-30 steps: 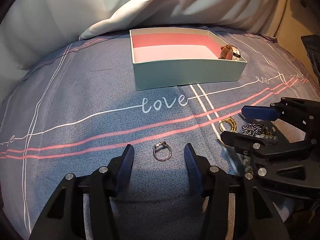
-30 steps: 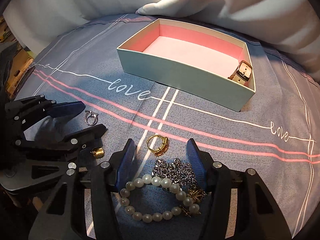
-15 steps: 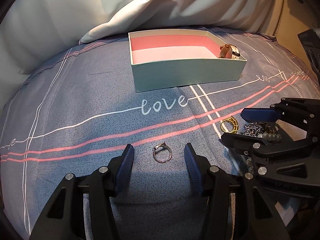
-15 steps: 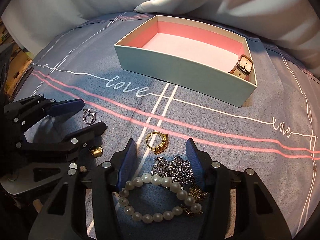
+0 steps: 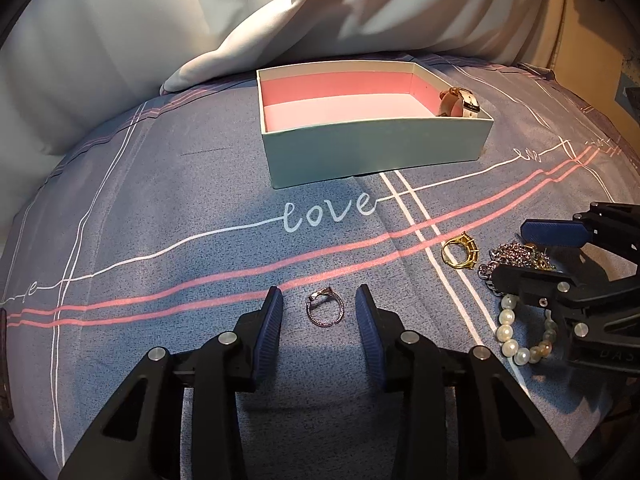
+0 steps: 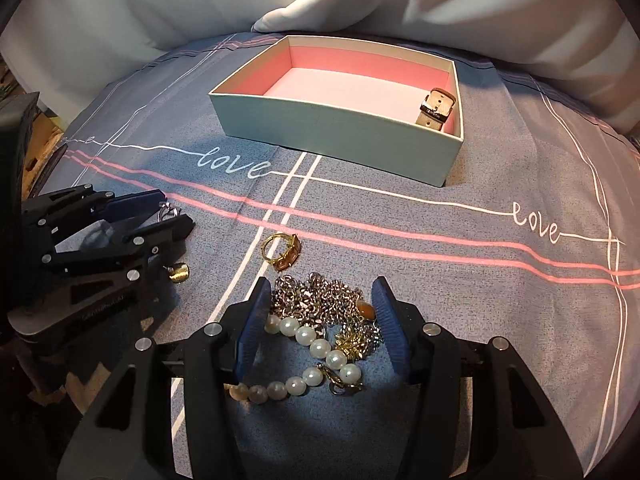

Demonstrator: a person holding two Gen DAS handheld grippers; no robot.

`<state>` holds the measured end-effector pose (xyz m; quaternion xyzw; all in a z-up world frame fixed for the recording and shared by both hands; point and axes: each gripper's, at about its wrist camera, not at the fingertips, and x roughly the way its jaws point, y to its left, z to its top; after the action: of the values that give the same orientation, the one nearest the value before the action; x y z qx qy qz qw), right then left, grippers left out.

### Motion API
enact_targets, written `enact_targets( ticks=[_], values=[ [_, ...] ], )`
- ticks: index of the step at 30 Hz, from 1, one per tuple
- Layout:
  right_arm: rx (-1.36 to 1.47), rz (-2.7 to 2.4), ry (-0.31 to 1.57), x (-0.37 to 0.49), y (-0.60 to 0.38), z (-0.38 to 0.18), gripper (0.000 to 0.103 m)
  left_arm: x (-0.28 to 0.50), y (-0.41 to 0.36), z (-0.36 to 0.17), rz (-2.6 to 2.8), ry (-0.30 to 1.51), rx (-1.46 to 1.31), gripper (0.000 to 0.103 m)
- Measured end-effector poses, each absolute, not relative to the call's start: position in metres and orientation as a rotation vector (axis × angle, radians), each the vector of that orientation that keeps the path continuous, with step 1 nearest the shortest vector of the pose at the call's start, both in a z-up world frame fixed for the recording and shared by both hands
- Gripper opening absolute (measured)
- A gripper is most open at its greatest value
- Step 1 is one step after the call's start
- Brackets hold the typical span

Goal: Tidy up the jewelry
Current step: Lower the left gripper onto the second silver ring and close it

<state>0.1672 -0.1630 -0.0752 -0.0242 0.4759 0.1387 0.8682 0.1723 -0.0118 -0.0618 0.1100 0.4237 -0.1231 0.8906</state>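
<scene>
A pale green box with a pink lining (image 5: 372, 148) (image 6: 332, 136) stands on the grey bedspread; a watch (image 5: 460, 102) (image 6: 436, 108) lies in its right corner. My left gripper (image 5: 318, 306) (image 6: 168, 220) is open around a small silver ring (image 5: 325, 311) lying on the cloth. My right gripper (image 6: 322, 300) (image 5: 516, 252) is open over a pile holding a silver chain (image 6: 320, 300) and a pearl bracelet (image 6: 312, 348) (image 5: 516, 336). A gold ring (image 6: 282, 252) (image 5: 460, 254) lies just ahead of the pile.
A small gold bead-like piece (image 6: 178, 272) lies beside the left gripper. White bedding (image 5: 280, 12) is heaped behind the box. The bedspread's left edge (image 6: 36, 144) drops off near dark clutter.
My right gripper has moved forward and down, so the chain and pearls now lie between its fingers. My left gripper stayed around the silver ring.
</scene>
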Motion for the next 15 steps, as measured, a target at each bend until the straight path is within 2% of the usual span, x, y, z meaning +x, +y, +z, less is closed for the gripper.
enact_targets(
  ticks=[5,15],
  values=[
    [-0.006,0.29,0.964,0.154,-0.169,-0.075,0.053,0.172,-0.015,-0.061,-0.251,0.867,0.244,0.019],
    [-0.021,0.322,0.947,0.154,-0.161,-0.069,0.053,0.176,-0.001,-0.051,-0.25,0.876,0.162,0.019]
  ],
)
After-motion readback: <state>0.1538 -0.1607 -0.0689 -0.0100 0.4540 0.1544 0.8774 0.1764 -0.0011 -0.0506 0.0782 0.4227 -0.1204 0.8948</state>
